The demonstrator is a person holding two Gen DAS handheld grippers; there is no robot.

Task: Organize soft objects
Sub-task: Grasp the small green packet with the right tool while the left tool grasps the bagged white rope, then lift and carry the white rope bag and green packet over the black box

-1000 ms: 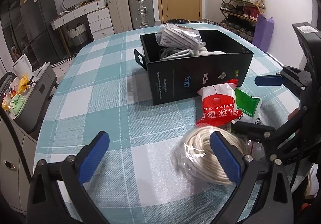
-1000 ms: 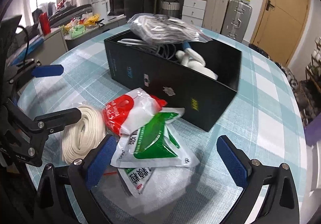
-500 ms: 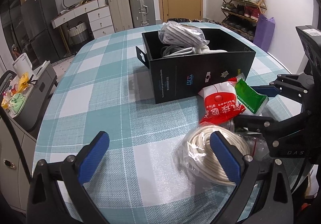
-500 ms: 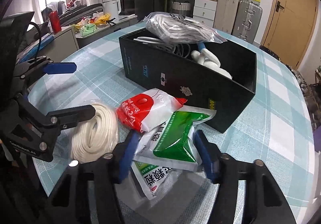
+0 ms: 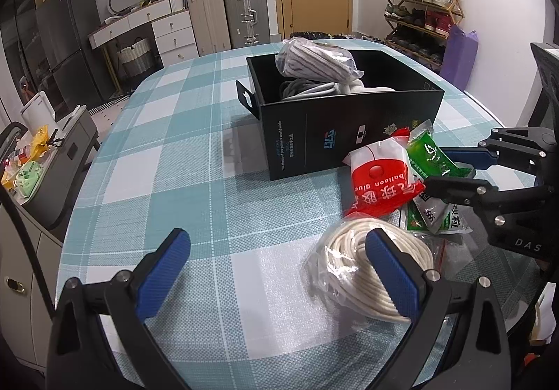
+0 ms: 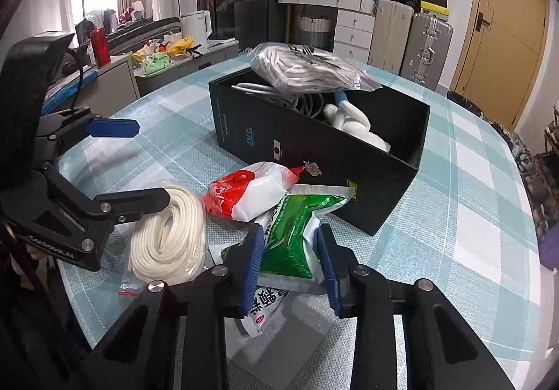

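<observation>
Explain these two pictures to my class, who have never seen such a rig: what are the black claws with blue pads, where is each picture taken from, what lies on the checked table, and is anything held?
There is no robot. A person carries a hand-held gripper in each hand, and each carries a wide-angle camera looking along its two fingers. One picture comes from the left hand-held gripper, whose jaws stand wide open over the checked table, holding nothing. The other comes from the right hand-held gripper; its jaws are closing, and the green packet sits between the blue pads. On the table lie a bagged coil of white rope, a red and white packet and a black box that already holds bagged cords and white rope. Each gripper also shows at the edge of the other's picture.
</observation>
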